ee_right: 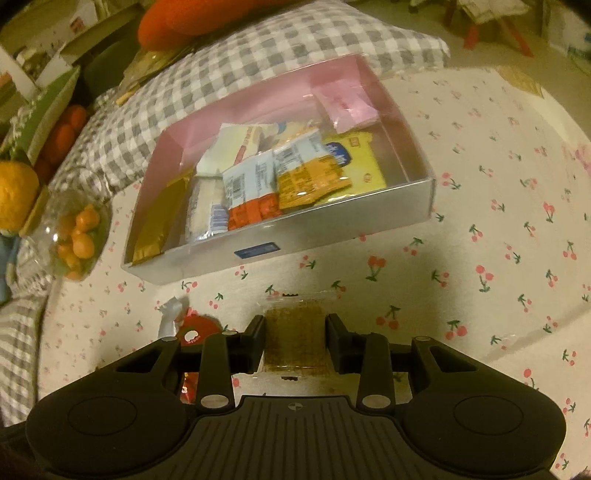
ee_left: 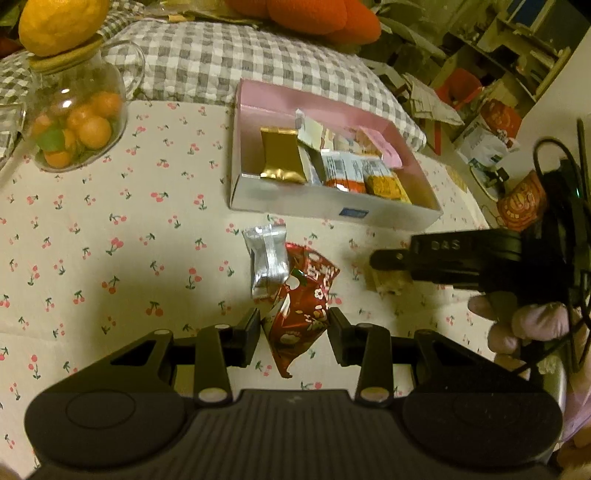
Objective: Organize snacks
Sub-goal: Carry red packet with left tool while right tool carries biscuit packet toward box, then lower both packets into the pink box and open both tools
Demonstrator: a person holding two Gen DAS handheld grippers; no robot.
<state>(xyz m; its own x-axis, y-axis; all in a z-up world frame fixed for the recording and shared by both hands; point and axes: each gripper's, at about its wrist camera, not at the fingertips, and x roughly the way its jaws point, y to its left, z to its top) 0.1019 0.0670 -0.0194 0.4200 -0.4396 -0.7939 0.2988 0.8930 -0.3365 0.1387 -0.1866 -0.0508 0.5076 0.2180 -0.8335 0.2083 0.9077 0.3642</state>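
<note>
A box (ee_left: 295,206) with pink inner walls sits on the cherry-print tablecloth and holds several wrapped snacks. My left gripper (ee_left: 293,325) is shut on a crumpled red snack packet (ee_left: 303,295), just in front of a silver packet (ee_left: 267,262) that lies on the cloth. To the right, my right gripper (ee_left: 388,260) reaches down over a brown snack bar (ee_left: 388,286). In the right wrist view the right gripper (ee_right: 295,328) has its pads against both sides of that clear-wrapped brown bar (ee_right: 295,332), a little short of the box (ee_right: 332,221). The red packet (ee_right: 195,332) shows at its left.
A glass jar of small oranges (ee_left: 74,125) with a yellow fruit (ee_left: 62,22) on its lid stands at the far left. A grey gingham cushion (ee_left: 221,59) lies behind the box. A gloved hand (ee_left: 535,321) holds the right gripper. The table edge runs along the right.
</note>
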